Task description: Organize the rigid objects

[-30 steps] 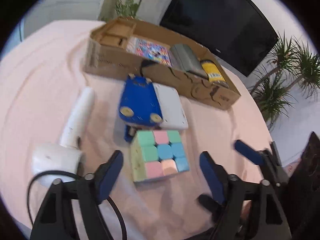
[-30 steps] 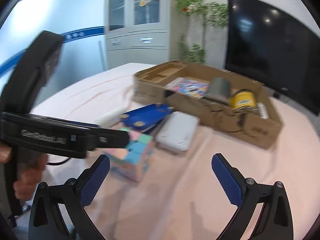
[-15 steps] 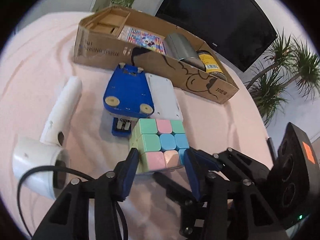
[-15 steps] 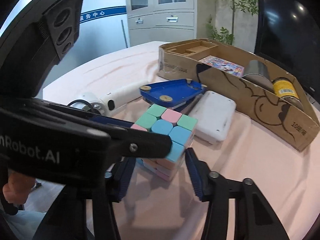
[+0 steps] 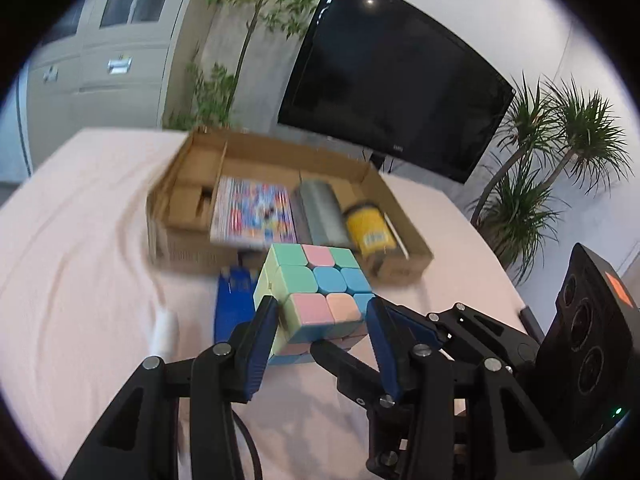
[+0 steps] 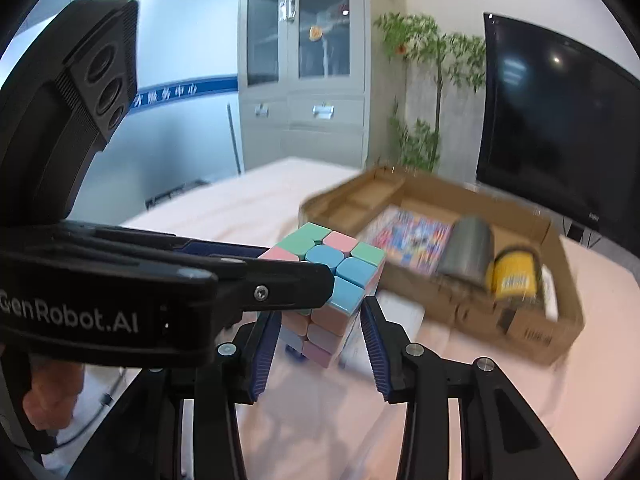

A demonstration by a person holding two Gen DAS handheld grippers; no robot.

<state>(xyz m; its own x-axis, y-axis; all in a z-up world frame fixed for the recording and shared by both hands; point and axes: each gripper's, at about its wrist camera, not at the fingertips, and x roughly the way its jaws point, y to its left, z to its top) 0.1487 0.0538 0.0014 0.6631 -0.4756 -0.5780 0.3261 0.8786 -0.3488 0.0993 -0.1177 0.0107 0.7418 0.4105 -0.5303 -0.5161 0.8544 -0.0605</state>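
Left gripper (image 5: pixel 320 322) clamps pastel puzzle cube (image 5: pixel 316 300) between its blue pads, cube clear of the pink tablecloth (image 5: pixel 80 280). Right gripper (image 6: pixel 320 322) also pinches the cube from the other side, jaws closing on it. Beyond: cardboard box (image 5: pixel 176 248) holding colourful book (image 5: pixel 252 212), grey cylinder (image 5: pixel 322 212), yellow can (image 5: pixel 370 232). Blue object (image 5: pixel 232 304) lies on the cloth below the cube.

Blurred cardboard box (image 5: pixel 404 216); yellow can's (image 5: pixel 370 228) label seemingly unreadable.
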